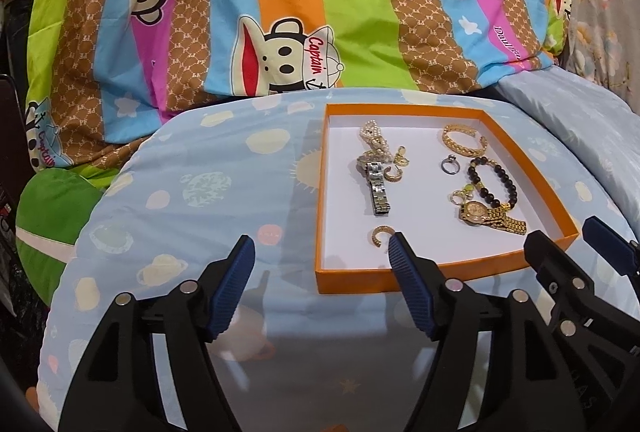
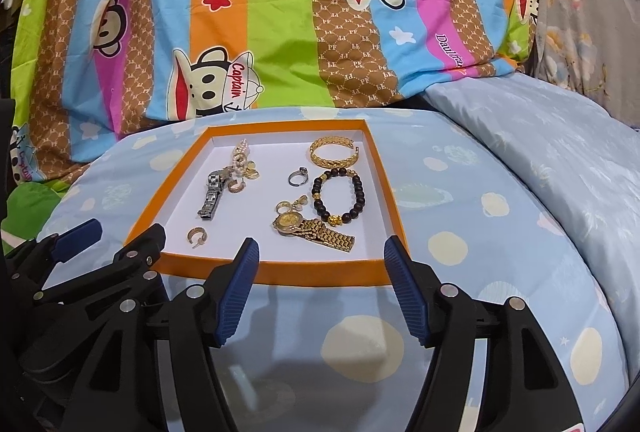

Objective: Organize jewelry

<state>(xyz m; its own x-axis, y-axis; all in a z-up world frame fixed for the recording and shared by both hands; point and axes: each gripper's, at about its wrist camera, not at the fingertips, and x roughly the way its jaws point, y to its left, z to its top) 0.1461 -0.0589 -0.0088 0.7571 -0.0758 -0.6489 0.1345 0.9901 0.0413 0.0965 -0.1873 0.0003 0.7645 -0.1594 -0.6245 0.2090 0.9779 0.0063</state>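
nearest the lens in the left wrist view, the left claw (image 1: 320,252) fills the lower frame with its two blue-padded fingers spread wide and nothing between them; its right fingertip overlaps the near rim of the tray. the right claw (image 2: 320,252) occupies the lower centre of the right wrist view, likewise spread apart and holding nothing, both tips just at the tray's near rim.

container: one shallow orange tray (image 2: 280,266) with a white floor, resting on a pale blue planet-print cushion (image 2: 460,272) in mid-frame. contents, counted:
- two watches. the silver watch (image 2: 212,192) lies left of centre, long axis running from the near edge toward the far edge, slightly tilted. the gold watch (image 2: 316,230) lies at lower right of the tray floor, face toward the left, band trailing to the lower right.
- one gold bangle (image 2: 334,152) at the far right corner, its opening facing right.
- one dark beaded bracelet (image 2: 340,198) just beside and nearer than the bangle, touching the gold watch.
- one silver ring (image 2: 298,177) between the two groups.
- one pearl cluster (image 2: 242,156) at the far left, touching the silver watch.
- one gold hoop earring (image 2: 197,235) alone at the near left corner; a second hoop (image 2: 237,186) sits beside the silver watch.

behind, a striped cartoon-monkey blanket (image 2: 280,32) fills the upper frame.
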